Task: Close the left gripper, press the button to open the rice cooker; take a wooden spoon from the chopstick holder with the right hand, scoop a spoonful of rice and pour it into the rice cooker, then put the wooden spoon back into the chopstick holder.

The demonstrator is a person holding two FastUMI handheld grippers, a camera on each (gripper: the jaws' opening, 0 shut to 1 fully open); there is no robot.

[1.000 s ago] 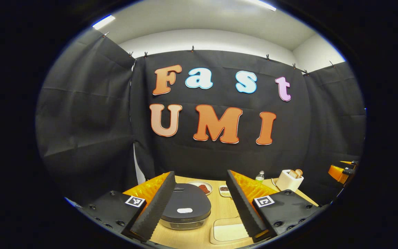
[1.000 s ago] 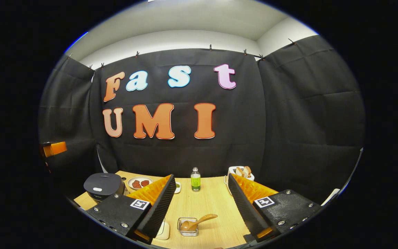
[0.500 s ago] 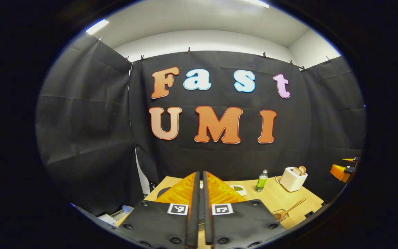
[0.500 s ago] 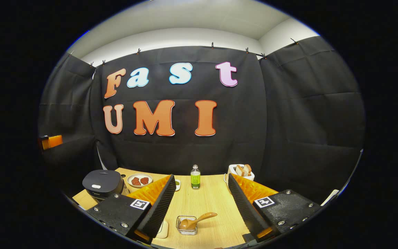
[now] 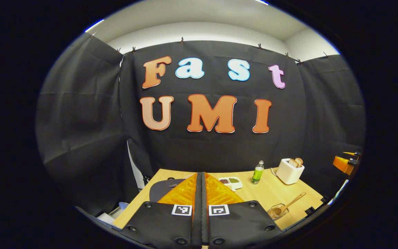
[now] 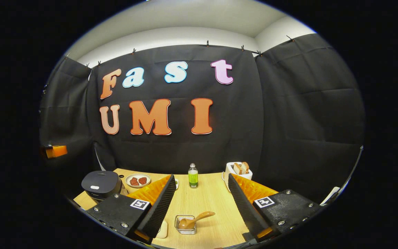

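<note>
Two grippers: left gripper closed, right gripper spread.

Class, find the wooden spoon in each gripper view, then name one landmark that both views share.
Left gripper view: the wooden spoon lies low at the right, beyond the shut fingers.
Right gripper view: the spoon lies low in the middle, between the open fingers.
Shared landmark: the green bottle on the table.

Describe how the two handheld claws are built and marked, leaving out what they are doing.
Left claw: dark matte body plates with round screws, one square black-and-white tag per plate, ribbed translucent shells behind the fingers. Right claw: the same build, with ridged, sawtooth-edged inner finger faces.
</note>
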